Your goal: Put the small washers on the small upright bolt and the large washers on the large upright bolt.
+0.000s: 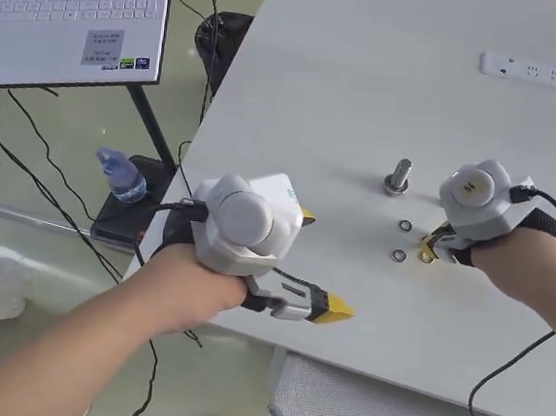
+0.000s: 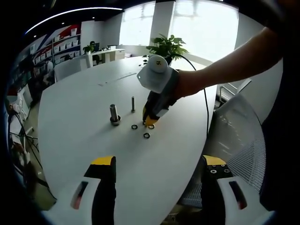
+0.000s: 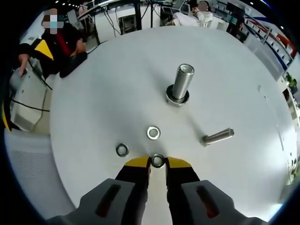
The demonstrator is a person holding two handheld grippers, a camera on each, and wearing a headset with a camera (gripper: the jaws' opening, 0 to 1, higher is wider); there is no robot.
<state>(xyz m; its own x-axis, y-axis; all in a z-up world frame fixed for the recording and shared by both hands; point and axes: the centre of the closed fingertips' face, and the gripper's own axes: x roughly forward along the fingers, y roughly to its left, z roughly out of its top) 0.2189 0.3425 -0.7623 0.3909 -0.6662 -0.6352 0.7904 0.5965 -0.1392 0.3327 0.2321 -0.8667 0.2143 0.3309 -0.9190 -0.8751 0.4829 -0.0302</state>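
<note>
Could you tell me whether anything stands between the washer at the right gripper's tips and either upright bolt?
Nothing visible does. The washer sits at the right gripper's tips; bare table runs from it to the small bolt and the large bolt. A loose washer lies just beside the latter path.

The bench [image 1: 365, 99] is white. Every washer [image 3: 153, 132] and the large bolt [image 3: 181, 83] are silver. The fingers [image 3: 135, 180] are black, yellow-tipped.
</note>
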